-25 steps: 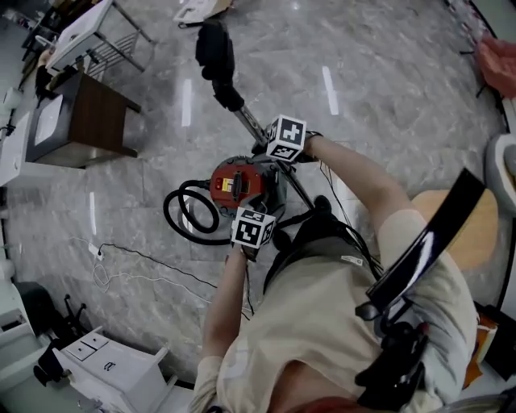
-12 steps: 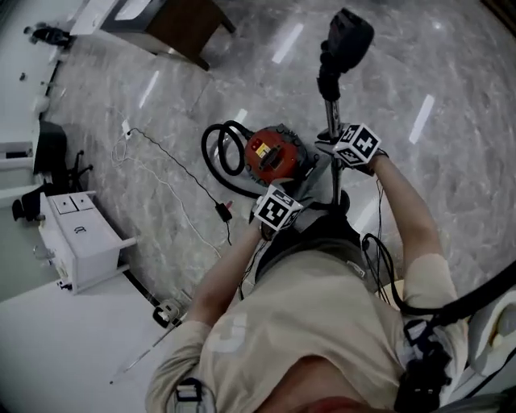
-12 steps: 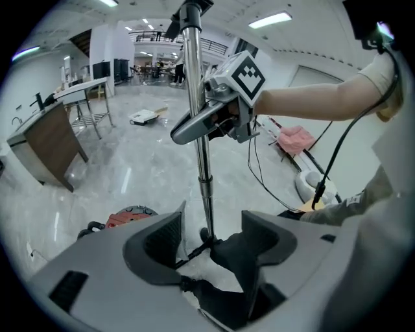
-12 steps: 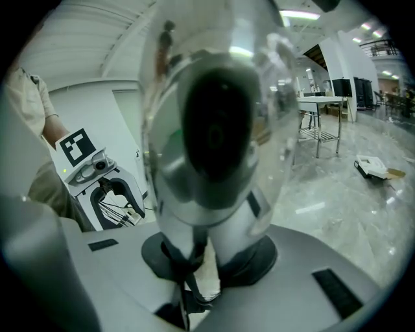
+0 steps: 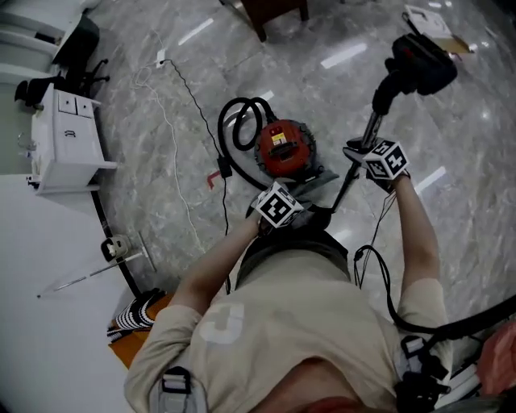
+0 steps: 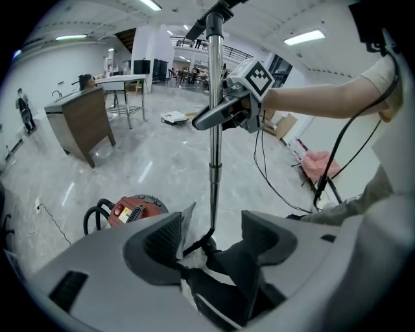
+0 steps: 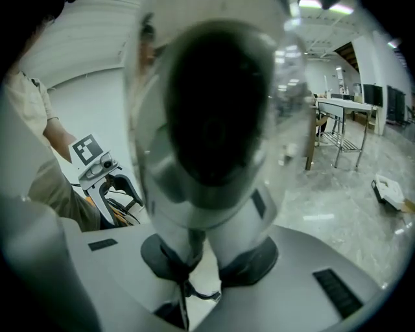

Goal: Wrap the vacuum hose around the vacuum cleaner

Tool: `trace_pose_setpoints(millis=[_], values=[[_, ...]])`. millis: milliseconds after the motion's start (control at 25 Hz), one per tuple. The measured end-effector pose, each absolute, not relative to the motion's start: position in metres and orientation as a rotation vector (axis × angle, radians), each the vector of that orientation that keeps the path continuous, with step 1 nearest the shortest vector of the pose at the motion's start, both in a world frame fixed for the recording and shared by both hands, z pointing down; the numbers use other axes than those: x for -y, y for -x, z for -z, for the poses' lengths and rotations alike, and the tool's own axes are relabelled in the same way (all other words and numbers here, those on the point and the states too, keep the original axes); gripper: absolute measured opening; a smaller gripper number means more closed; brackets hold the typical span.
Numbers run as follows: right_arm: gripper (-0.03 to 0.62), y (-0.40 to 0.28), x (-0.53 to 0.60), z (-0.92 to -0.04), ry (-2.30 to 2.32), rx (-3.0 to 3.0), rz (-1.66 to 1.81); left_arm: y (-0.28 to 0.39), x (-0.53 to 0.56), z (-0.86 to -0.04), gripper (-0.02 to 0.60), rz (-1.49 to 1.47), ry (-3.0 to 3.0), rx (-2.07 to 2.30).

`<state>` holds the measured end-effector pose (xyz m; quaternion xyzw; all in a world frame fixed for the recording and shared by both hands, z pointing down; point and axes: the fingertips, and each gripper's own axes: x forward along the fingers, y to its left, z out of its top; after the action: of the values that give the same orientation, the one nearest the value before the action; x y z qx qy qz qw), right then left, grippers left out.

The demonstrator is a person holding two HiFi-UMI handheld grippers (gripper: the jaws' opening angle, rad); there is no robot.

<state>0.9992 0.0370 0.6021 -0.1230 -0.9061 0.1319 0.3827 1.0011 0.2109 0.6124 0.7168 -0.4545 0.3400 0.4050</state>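
Observation:
The red vacuum cleaner (image 5: 280,150) (image 6: 133,210) sits on the marble floor with its black hose (image 5: 241,119) looped at its far side. Its metal wand (image 5: 360,158) (image 6: 214,97) rises steeply, with the black floor head (image 5: 420,61) at the upper end. My right gripper (image 5: 360,153) (image 6: 218,118) (image 7: 204,256) is shut on the wand (image 7: 194,149), which fills its view. My left gripper (image 5: 298,211) (image 6: 211,237) is low by the person's legs, jaws apart. The black handle end (image 6: 224,269) of the hose lies between them, and the left pad is clear of it.
A white cabinet (image 5: 70,133) stands at the left. A thin power cable (image 5: 175,133) with its plug (image 5: 224,168) trails over the floor beside the vacuum. A brown desk (image 5: 275,11) (image 6: 82,123) stands further off. Gripper cables (image 6: 272,175) hang by the person's right arm.
The head view has swung round, so the vacuum and furniture now sit elsewhere in it. The right gripper still holds the wand, which now points to the upper right. The left gripper stays low near the vacuum.

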Motion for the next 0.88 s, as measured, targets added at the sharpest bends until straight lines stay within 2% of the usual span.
trace_pose_setpoints(millis=[360, 760, 880], values=[[0.071, -0.957, -0.017, -0.613, 0.279, 2.195, -0.341, -0.981, -0.219, -0.639, 0.296, -0.741, -1.777, 1.145], [0.075, -0.833, -0.002, -0.657, 0.275, 2.016, -0.272, -0.879, -0.196, -0.657, 0.296, -0.563, -1.768, 1.204], [0.077, -0.817, 0.008, -0.671, 0.277, 1.979, -0.264, -0.867, -0.195, -0.669, 0.296, -0.511, -1.716, 1.243]])
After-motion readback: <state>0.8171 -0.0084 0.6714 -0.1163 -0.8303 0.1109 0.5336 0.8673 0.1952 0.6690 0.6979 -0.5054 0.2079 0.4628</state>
